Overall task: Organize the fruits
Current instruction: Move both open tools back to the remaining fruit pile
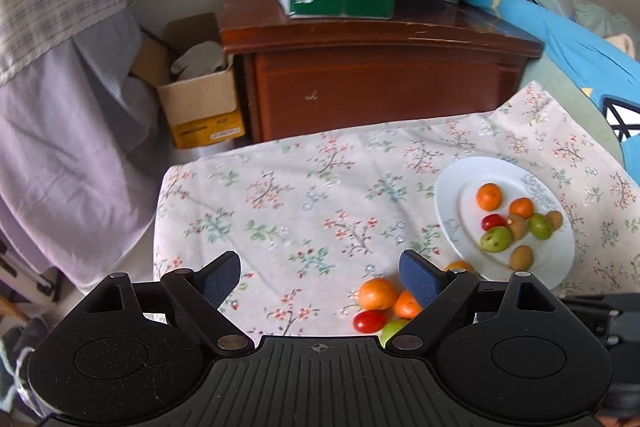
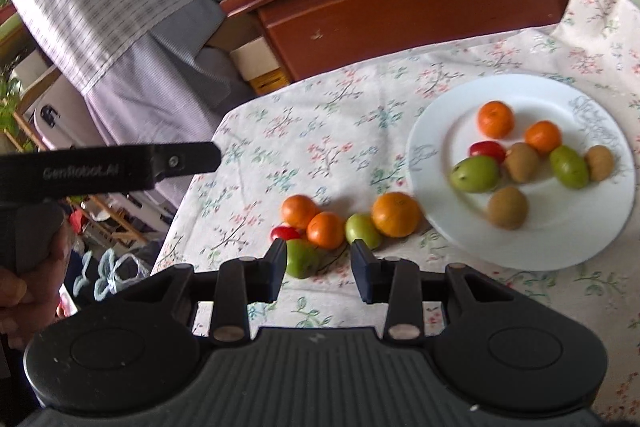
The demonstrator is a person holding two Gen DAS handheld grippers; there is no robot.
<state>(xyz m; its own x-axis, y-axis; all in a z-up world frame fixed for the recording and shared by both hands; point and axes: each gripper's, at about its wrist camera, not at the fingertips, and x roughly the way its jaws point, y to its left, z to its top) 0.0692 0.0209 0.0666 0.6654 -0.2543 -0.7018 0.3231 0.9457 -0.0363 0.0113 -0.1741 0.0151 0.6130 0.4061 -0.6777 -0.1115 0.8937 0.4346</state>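
Six loose fruits (image 2: 326, 229) look small, round, roll-prone; right gripper (image 2: 318, 267), jaws apart, should pinch across the middle.

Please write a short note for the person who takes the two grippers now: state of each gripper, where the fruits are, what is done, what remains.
Left gripper: open, empty, above the cloth.
Right gripper: open, empty, just short of the loose fruits.
White plate already holds eight fruits: two oranges, a red one, two green, three brown.
Left on the floral cloth: six fruits, among them the big orange beside the plate rim and a green fruit nearest the right gripper.
Remaining: probably move these six onto the plate.
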